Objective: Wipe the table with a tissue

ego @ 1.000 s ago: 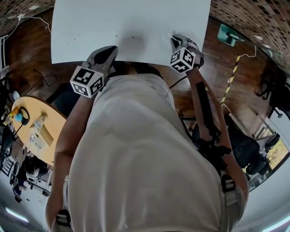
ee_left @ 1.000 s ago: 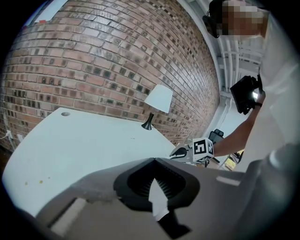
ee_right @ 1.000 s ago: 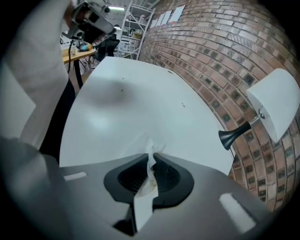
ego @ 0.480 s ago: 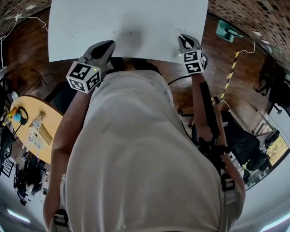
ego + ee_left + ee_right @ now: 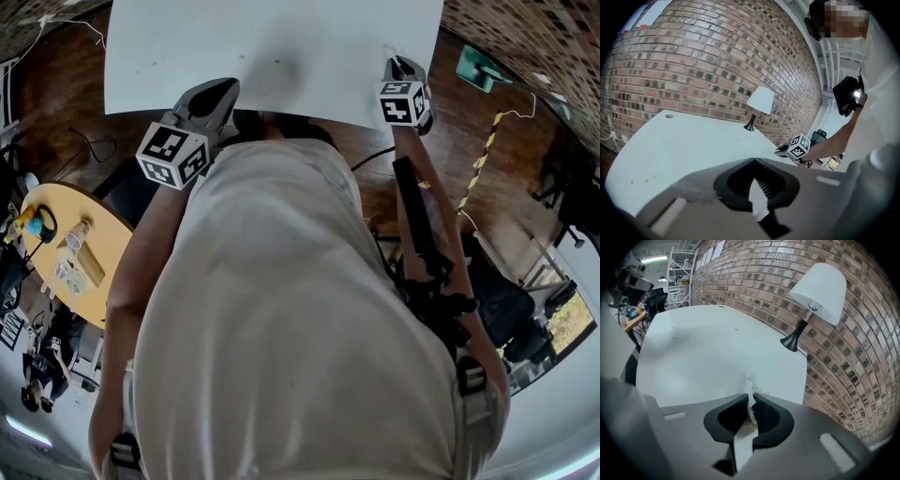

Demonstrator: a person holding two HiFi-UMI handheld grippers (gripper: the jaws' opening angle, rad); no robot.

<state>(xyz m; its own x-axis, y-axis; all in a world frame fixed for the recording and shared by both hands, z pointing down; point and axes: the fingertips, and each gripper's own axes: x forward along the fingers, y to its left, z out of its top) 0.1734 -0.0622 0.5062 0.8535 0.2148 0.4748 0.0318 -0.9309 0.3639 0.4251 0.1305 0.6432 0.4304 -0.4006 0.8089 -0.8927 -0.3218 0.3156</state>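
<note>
since a second ago the right gripper (image 5: 397,64) has slid rightward along the near edge of the white rectangular table (image 5: 281,33) and rolled at the wrist, so its marker cube now faces up more squarely; the left gripper (image 5: 223,89) has kept its place at the table's near edge, towards the left. the right claw is pinching the crumpled white paper tissue (image 5: 750,386), which bunches out past the jaw tips onto the tabletop close to the table's near right corner. the gripper tilts steeply down, probably so the wad drags flat against the surface as it sweeps. the left claw is pressed together with nothing between its tips, and seems parked at the table's edge simply to stay out of the wiping path. a few small specks (image 5: 646,179) lie on the table's left half, though they are too small to say what they are. the right-hand edge of the table is close by, so this stroke has little room left. the broad middle and far side of the table lie open for the next passes, with only a black-stemmed lamp with a white shade (image 5: 816,291) standing at the table's far corner by the brick wall (image 5: 754,282).
</note>
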